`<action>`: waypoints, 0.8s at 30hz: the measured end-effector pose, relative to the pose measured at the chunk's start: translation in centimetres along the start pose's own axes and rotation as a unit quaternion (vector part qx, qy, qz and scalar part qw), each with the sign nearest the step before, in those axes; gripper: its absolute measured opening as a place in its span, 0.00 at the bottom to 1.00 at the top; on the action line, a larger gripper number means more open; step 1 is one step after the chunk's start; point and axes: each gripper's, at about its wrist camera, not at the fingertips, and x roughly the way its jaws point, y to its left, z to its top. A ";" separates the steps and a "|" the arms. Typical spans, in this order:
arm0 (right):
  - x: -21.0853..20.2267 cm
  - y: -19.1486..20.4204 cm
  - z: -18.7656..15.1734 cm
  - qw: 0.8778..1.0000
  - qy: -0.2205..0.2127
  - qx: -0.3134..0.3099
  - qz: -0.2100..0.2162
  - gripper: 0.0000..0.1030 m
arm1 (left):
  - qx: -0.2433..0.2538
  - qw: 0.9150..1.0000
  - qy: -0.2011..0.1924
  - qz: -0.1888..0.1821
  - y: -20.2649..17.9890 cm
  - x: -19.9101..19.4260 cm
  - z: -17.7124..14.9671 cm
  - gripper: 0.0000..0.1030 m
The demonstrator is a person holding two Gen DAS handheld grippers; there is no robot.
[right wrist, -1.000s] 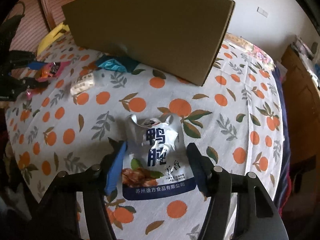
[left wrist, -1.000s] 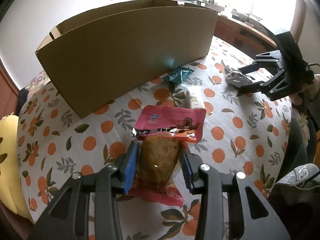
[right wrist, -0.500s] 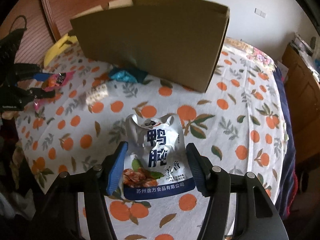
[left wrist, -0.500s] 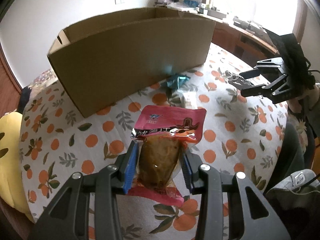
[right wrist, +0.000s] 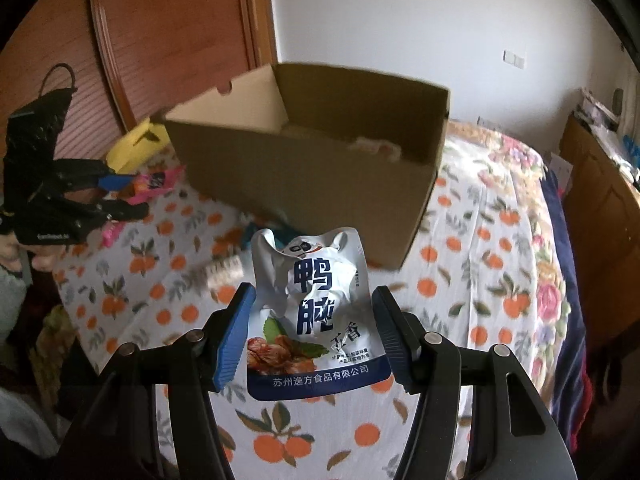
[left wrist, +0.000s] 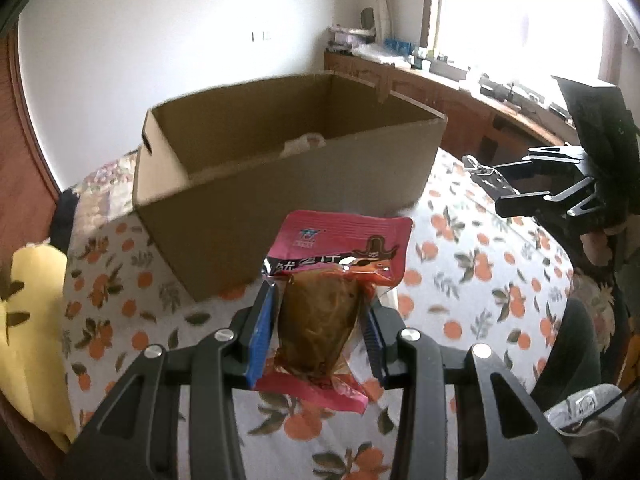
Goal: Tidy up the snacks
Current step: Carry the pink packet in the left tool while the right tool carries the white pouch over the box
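Two packets are up in my tongs. My left tongs [left wrist: 320, 332] clamp a glossy pink packet [left wrist: 332, 280] with a clear window showing a lumpy brown piece of food; their blue ribbed pads [left wrist: 262, 336] press on its two sides. My right tongs [right wrist: 314, 336] pinch a crinkled white-and-navy foil pouch [right wrist: 312, 308] printed with bold characters, the pads squeezing its lower edges while its notched top stands up beyond the tips.

Beyond both pairs of tongs sits an open cardboard box [left wrist: 288, 184], matte brown, straight-walled, on a surface covered in a white cloth with orange fruit print [left wrist: 480, 280].

From the left wrist I see the box interior with something pale at the bottom, and the right tongs off to the right with the silver pouch edge in them. From the right wrist I see what the left view hides: a small whitish wrapped snack [right wrist: 224, 272] lying on the cloth just past my left pad, a bit of teal wrapper behind the pouch, and the left tongs far left holding the pink packet.
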 end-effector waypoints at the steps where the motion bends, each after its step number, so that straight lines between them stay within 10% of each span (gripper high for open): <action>1: -0.1 0.0 0.4 1.000 -0.004 -0.002 0.000 0.60 | 0.000 1.000 -0.004 0.000 -0.1 0.0 0.3 0.39; 24: 0.1 -0.2 9.3 0.996 -0.076 -0.042 0.005 0.60 | 0.003 0.996 -0.090 0.016 1.0 -1.2 9.3 0.39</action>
